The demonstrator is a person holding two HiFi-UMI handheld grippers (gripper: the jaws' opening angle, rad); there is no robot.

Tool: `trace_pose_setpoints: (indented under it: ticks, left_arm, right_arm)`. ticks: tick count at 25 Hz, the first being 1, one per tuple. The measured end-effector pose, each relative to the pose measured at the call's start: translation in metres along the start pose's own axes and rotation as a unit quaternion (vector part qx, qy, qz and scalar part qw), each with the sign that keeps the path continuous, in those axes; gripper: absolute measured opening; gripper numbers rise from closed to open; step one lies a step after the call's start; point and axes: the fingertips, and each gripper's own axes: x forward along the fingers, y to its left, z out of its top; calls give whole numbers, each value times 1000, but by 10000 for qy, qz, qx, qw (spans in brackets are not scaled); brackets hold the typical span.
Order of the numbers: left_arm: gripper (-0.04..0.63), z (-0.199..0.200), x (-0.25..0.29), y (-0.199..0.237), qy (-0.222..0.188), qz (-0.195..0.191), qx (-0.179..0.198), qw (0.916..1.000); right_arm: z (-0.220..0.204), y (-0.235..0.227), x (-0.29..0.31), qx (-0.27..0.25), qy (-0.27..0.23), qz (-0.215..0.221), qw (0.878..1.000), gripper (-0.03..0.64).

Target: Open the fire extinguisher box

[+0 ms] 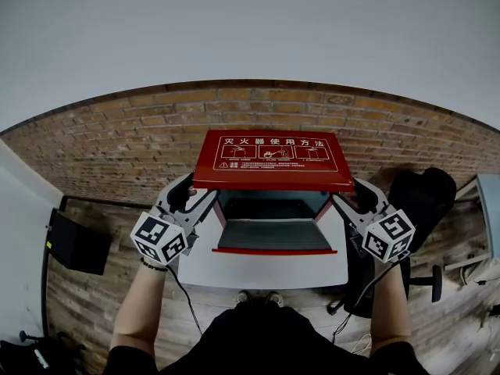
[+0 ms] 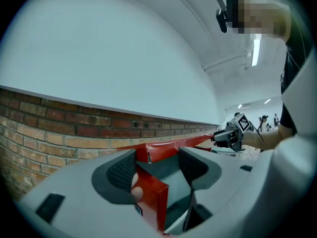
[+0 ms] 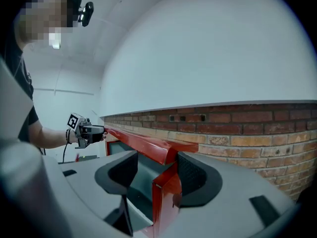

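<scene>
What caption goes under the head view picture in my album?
Left gripper and right gripper straddle the corners of the raised red lid above the open fire extinguisher box.

Brick wall (image 1: 117, 143), black chair (image 1: 422, 201) (right side), wood floor (image 1: 78, 303)

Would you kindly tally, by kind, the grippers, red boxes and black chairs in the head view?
Grippers: 2 (left gripper, right gripper)
Red fire extinguisher box: 1
Black chair: 1
Total: 4
</scene>
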Motion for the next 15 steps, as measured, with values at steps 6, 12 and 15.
trace_pose_setpoints:
  ticks: [6,12,15]
  left_arm:
    - [281,33,8,8,-286,153,264,9991]
    - [281,49,25,14,-436,322,539,9971]
    - [281,61,31,20,-620,368,606,9956]
  right_arm:
    - [36,-8,4,-223,-424,-197,9987,250]
    - [54,-22,15,-421,-538,-448,9967,250]
    - [67,-29,20,-472,-703,-543,9949,250]
